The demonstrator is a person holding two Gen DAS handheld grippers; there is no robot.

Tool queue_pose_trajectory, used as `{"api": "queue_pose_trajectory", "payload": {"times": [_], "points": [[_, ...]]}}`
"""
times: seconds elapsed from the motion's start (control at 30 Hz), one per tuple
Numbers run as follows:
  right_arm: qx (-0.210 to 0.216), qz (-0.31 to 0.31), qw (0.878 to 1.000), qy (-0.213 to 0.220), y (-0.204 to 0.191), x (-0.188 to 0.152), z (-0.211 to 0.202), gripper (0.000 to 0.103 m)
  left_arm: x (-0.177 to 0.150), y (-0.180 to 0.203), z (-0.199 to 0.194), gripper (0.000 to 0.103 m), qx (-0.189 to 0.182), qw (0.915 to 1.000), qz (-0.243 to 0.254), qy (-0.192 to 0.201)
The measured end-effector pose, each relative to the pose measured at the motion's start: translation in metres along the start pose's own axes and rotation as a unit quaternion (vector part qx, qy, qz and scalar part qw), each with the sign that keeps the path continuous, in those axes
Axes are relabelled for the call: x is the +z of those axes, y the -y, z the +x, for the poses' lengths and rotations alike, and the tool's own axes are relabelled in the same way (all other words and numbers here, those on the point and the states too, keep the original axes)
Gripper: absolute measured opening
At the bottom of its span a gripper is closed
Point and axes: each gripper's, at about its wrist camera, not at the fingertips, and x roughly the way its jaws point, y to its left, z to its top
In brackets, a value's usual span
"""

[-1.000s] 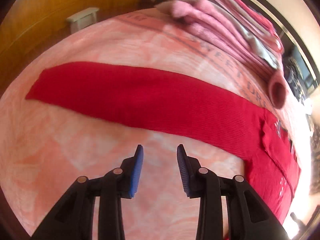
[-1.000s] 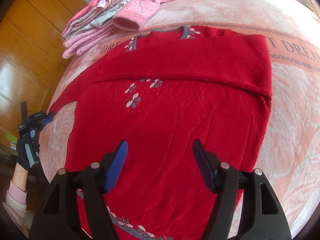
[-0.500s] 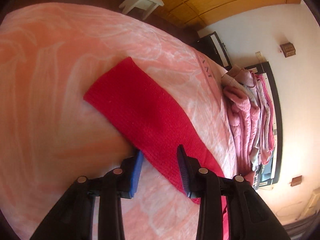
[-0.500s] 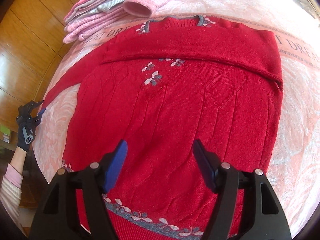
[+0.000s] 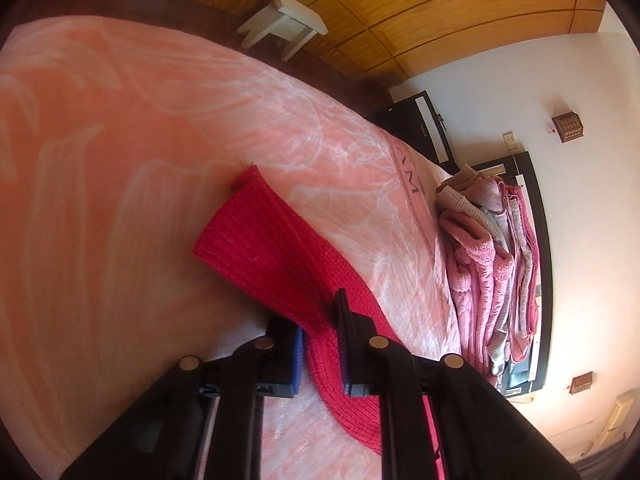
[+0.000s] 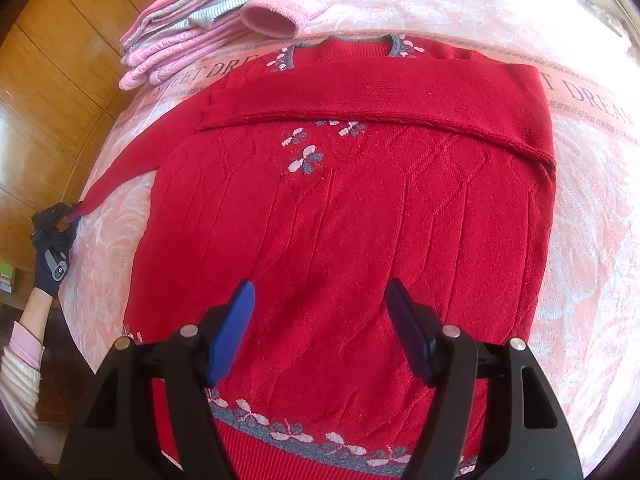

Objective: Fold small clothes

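the red sweater (image 6: 344, 216) lay flat on the pink bedspread (image 6: 592, 208), one sleeve already folded across its chest. your left gripper (image 5: 320, 344) had just closed on the other sleeve (image 5: 272, 248) — half a second before it only straddled it. your right gripper (image 6: 320, 324) hovered wide open, empty. bedspread lettering read "sweet dre—".

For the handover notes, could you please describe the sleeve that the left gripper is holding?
On the pink bedspread lies a red sweater, near a stack of pink clothes. Its outstretched sleeve runs to the bed's edge, pinched in the left gripper. The other sleeve is folded across the chest.
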Motion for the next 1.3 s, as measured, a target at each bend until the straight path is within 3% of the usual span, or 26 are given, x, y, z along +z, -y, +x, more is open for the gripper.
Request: {"api": "queue_pose_trajectory", "payload": {"times": [0.17, 0.43, 0.67, 0.83, 1.0, 1.3], "points": [[-0.015, 0.016, 1.0, -0.013, 0.016, -0.005, 0.014, 0.068, -0.009, 0.022, -0.007, 0.01, 0.011, 0.9993, 0.033, 0.013], [-0.004, 0.049, 0.999, -0.014, 0.045, -0.02, 0.025, 0.068, -0.059, 0.114, -0.009, 0.008, -0.044, 0.9895, 0.137, -0.014], [0.006, 0.044, 0.999, 0.006, 0.053, -0.029, 0.01, 0.068, -0.148, 0.216, 0.007, 0.006, -0.088, 0.9649, 0.239, -0.065], [0.017, 0.05, 0.999, 0.012, 0.064, -0.034, 0.006, 0.068, -0.226, 0.278, 0.018, 0.006, -0.122, 0.942, 0.294, -0.105], [0.028, 0.052, 0.998, 0.013, 0.073, -0.041, 0.005, 0.068, -0.301, 0.315, 0.031, 0.006, -0.145, 0.9234, 0.324, -0.145], [0.036, 0.044, 0.998, 0.017, 0.084, -0.053, 0.001, 0.068, -0.409, 0.347, 0.055, 0.006, -0.141, 0.8979, 0.377, -0.178]]}}
